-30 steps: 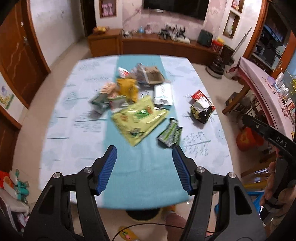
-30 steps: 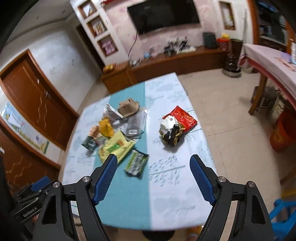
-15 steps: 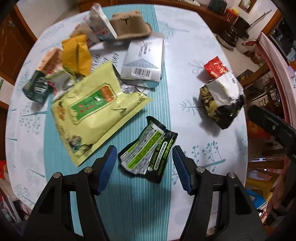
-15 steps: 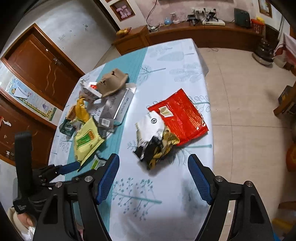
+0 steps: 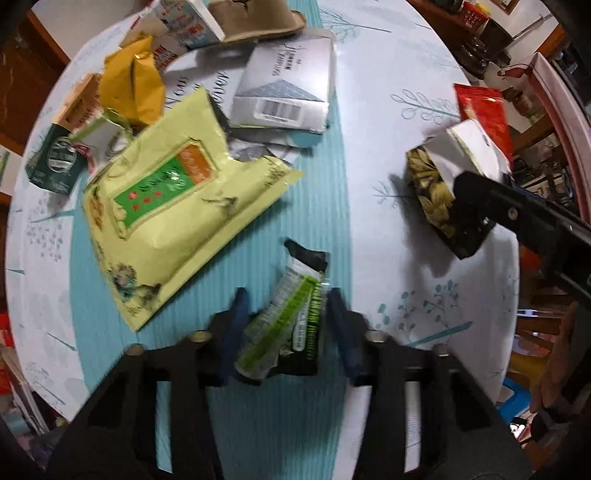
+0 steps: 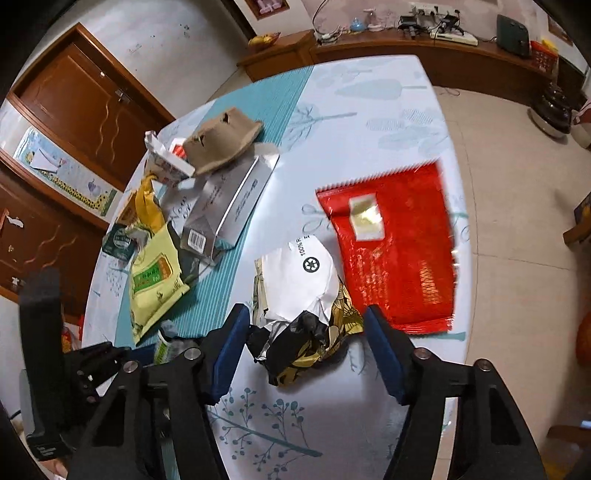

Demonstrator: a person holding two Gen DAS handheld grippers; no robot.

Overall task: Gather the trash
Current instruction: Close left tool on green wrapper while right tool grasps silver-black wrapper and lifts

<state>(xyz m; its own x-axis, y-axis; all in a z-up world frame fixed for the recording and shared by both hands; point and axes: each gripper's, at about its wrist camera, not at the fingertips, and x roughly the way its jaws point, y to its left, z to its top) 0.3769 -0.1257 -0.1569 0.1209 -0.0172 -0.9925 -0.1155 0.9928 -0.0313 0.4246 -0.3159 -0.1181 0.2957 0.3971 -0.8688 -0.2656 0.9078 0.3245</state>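
- Left wrist view, nearest first: left gripper (image 5: 284,317) points down at the table (image 5: 369,110); jaws have just been closing, now narrowed around the green-black wrapper (image 5: 286,314). Pads look at or very near the wrapper's edges; motion blur, so I can't tell if the pinch is firm.
- Wrapper lies on the teal runner (image 5: 317,206), at the table's near edge.
- Beyond it on the runner: yellow-green pouch (image 5: 162,218), then silver box (image 5: 288,88), orange bag (image 5: 133,88), tan cardboard tray (image 5: 255,16) toward the table's far end.
- Right wrist view: right gripper (image 6: 304,334) jaws have just been closing, but stand fairly wide, straddling the crumpled black-gold bag (image 6: 306,332) on the table's right side. Pads not yet pressing, nothing held.
- Red packet (image 6: 399,251) lies just beyond that bag, touching or tucked under it.
- To do it well: close each gripper fully before lifting; thin film slips, so pinch on a crumpled fold, not the flat edge.
- Keep the right jaws off the red packet so only one item comes up.
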